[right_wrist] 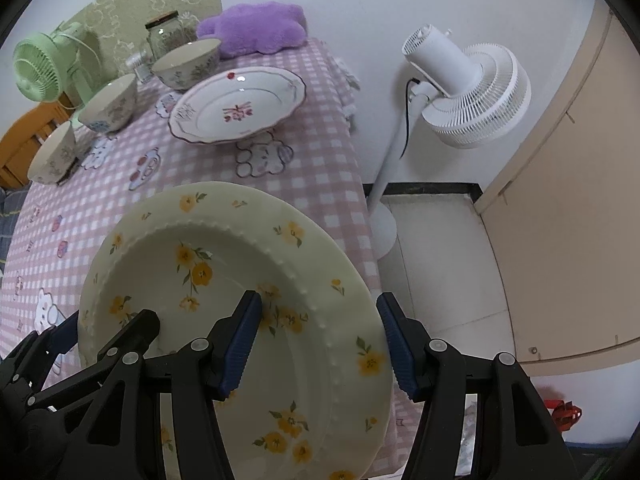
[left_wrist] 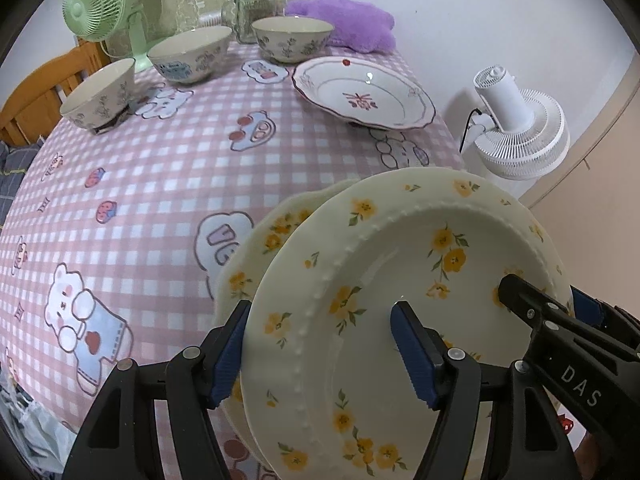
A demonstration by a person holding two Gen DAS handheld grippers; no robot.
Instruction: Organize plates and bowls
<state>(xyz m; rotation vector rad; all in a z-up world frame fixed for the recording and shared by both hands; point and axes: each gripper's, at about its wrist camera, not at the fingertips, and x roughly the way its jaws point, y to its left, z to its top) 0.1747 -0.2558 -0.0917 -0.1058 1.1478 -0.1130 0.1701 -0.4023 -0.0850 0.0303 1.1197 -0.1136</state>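
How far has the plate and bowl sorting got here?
Done: nothing looks stacked yet. In hand: both the left gripper and right gripper straddle the rim of the yellow-flowered plates. Left: the red-patterned plate and three bowls stand apart on the table.

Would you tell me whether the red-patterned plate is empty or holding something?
Empty: the red-patterned plate shows only its painted design, with nothing lying in it.
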